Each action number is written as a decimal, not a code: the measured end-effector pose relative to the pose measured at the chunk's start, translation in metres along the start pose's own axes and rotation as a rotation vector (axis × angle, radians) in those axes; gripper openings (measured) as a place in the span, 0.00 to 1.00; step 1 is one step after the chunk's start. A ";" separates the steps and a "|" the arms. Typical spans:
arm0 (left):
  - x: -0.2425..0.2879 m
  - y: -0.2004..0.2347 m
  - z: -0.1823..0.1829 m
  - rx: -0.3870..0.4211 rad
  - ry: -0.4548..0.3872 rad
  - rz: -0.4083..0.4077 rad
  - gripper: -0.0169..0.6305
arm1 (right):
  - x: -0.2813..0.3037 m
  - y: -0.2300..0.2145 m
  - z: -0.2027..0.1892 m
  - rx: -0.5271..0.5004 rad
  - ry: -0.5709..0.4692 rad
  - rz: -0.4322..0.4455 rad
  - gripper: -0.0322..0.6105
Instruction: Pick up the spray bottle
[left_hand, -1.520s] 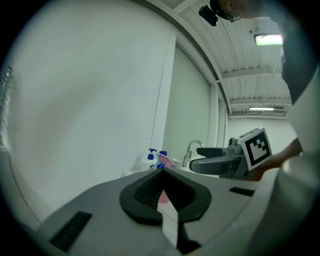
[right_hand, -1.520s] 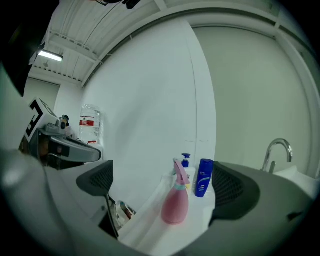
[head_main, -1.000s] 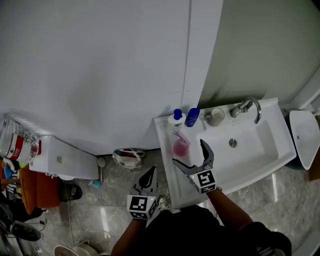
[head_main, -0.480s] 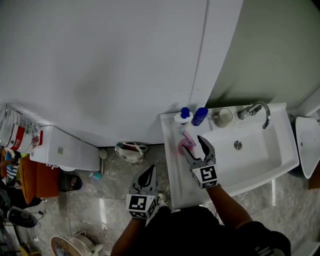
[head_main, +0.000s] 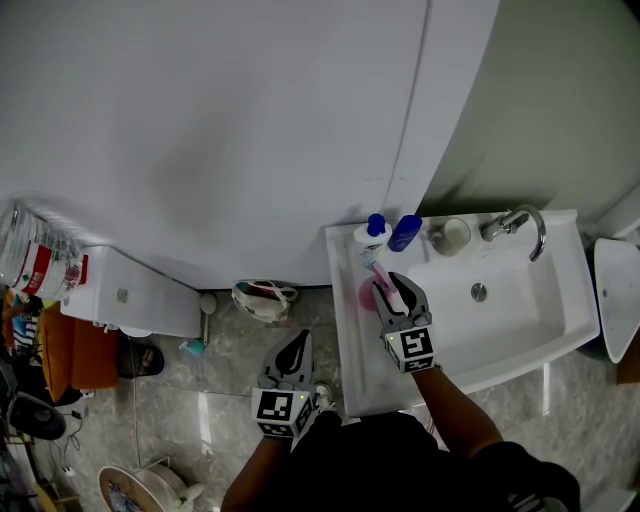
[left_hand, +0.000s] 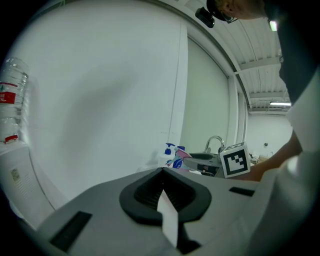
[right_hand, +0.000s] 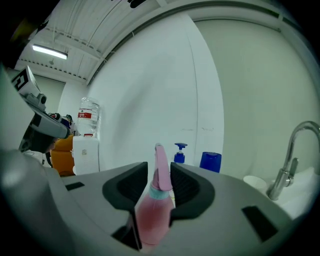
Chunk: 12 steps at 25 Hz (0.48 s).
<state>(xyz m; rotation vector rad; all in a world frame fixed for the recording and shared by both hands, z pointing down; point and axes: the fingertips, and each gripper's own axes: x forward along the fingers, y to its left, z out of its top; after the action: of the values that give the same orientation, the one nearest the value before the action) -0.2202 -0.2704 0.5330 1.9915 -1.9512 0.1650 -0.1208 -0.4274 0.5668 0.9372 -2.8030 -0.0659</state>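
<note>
The pink spray bottle stands on the left ledge of the white sink, near its back corner. My right gripper has its jaws around the bottle and they are closing. In the right gripper view the bottle's body fills the gap between the two pads, and its nozzle rises above my right gripper. My left gripper hangs over the floor to the left of the sink, shut and holding nothing. The left gripper view shows that gripper's jaws meeting.
Behind the spray bottle stand a white pump bottle with a blue top, a blue bottle and a white cup. The tap is at the back right. A toilet tank and a bag are left of the sink.
My right gripper's jaws went from wide open to closed in on the pink spray bottle, moving slightly forward. The left gripper stayed where it was.
</note>
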 end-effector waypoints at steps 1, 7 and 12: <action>0.000 0.001 0.002 0.004 -0.010 0.000 0.02 | 0.001 0.001 -0.001 -0.002 0.001 0.000 0.26; -0.004 0.003 -0.001 0.000 0.001 0.007 0.02 | 0.001 0.000 -0.001 -0.015 -0.002 -0.010 0.20; -0.005 0.002 0.002 0.002 -0.024 0.007 0.02 | 0.001 -0.001 -0.001 -0.018 -0.009 -0.013 0.19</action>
<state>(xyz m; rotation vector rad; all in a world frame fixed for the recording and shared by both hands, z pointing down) -0.2222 -0.2659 0.5300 1.9970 -1.9740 0.1454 -0.1213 -0.4286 0.5678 0.9535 -2.7994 -0.0975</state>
